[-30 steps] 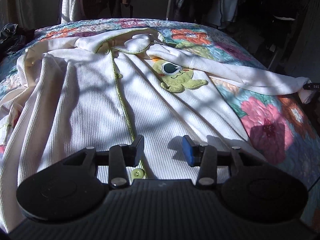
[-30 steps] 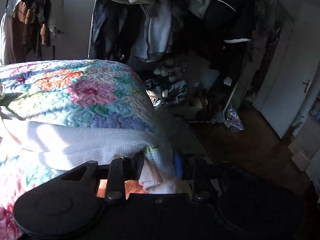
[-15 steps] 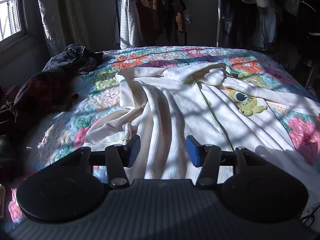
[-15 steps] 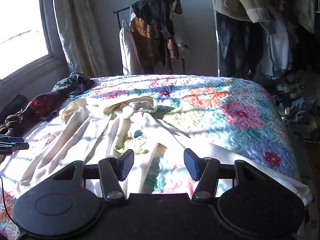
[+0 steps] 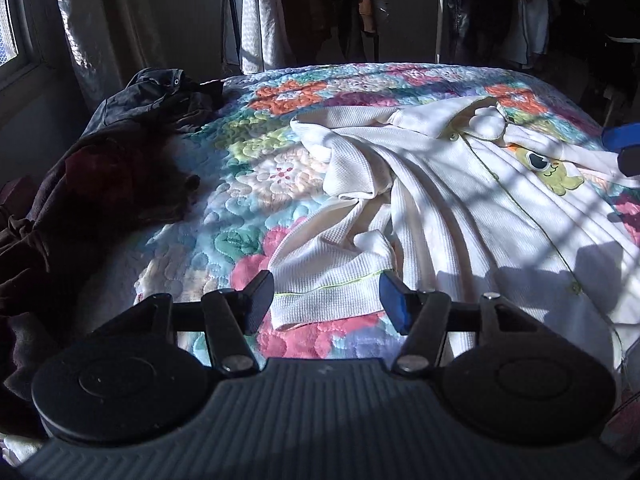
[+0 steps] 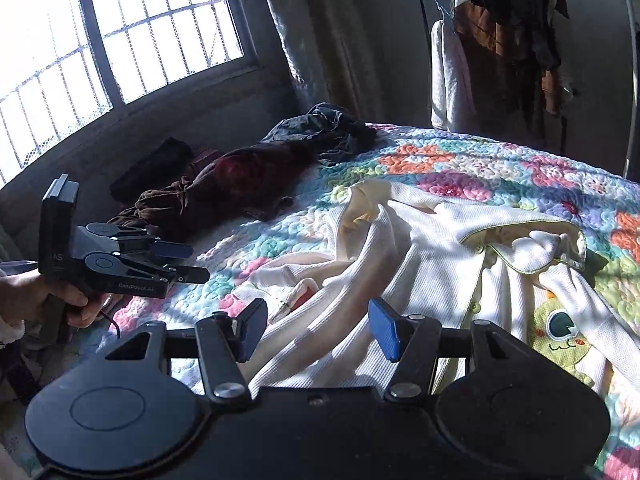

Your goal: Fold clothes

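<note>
A cream waffle-knit shirt (image 5: 472, 204) with green piping and a green frog patch (image 5: 554, 170) lies face up on the floral quilt (image 5: 280, 128). Its left sleeve cuff (image 5: 326, 298) lies bunched just ahead of my left gripper (image 5: 326, 300), which is open, its jaws on either side of the cuff. My right gripper (image 6: 316, 330) is open and empty above the shirt's body (image 6: 420, 264). The left gripper also shows in the right wrist view (image 6: 180, 262), and the right gripper's fingertips (image 5: 622, 146) show at the left wrist view's right edge.
A heap of dark clothes (image 5: 100, 168) lies on the bed's left side, also in the right wrist view (image 6: 248, 176). Clothes racks (image 5: 320, 8) stand behind the bed. A barred window (image 6: 100, 40) is to the left. The quilt's edge runs along the near side.
The right gripper let go of the right sleeve end and swung left over the shirt. The left gripper moved left from the shirt's front to the left sleeve cuff.
</note>
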A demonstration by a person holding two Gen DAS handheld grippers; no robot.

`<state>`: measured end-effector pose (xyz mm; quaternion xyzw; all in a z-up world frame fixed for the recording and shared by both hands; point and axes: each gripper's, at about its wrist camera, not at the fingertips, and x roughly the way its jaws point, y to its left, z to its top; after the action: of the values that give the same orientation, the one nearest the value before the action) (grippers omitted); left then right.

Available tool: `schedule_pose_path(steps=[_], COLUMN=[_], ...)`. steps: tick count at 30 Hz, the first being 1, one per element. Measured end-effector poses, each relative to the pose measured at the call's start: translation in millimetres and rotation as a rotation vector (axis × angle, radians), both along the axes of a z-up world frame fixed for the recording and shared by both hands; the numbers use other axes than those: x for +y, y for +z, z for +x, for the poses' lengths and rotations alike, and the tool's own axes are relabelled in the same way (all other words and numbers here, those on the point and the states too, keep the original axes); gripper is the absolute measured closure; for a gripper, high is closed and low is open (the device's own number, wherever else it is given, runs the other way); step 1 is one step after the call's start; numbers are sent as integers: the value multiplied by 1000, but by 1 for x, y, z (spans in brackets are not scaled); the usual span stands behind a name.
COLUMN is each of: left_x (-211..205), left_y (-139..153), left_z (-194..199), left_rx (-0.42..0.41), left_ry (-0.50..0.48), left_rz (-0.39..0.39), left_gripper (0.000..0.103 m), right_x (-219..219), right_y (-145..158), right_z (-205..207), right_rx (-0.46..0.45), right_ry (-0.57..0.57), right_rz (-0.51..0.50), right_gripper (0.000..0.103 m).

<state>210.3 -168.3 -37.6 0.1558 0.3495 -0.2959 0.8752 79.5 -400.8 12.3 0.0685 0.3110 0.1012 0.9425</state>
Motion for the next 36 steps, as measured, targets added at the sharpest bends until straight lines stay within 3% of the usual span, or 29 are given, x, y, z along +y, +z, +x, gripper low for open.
schedule_pose_path(steps=[3,7,12,15,17,19,20,21,24,29,36], left_x=[5,14,-9,-18,-26,-31,-33,-35,-26,19,128], left_y=[-25,-55,-93,-108,-110,-108,-104,-99,-81,-48,-16], left_z=[24,66,98,100,96,91,88,86,86,90,113], left_rx=[-24,94,139,115,68,36,26,17,-3,-128,-170], left_ry=[34,59,63,39,44,30,28,29,82,238,695], left_rz=[-48,-201,-133,-117,-75,-60,-50,-39,-59,-65,-196], left_gripper=[40,36,26,10,10,32,60,94,99,99,99], right_x=[14,15,-4,-17,-21,-22,-22,-22,-24,-26,-28], right_y=[-19,-48,-80,-90,-97,-101,-103,-104,-107,-105,-103], right_z=[22,54,94,108,117,122,124,125,129,123,116], right_rx=[-8,15,104,121,129,138,143,144,149,143,134], right_ry=[-43,-89,-179,-223,-233,-222,-217,-215,-209,-211,-230], right_rz=[-57,-22,44,57,28,-22,-41,-53,-73,-105,-134], right_gripper=[41,41,41,41,41,41,41,41,41,41,41])
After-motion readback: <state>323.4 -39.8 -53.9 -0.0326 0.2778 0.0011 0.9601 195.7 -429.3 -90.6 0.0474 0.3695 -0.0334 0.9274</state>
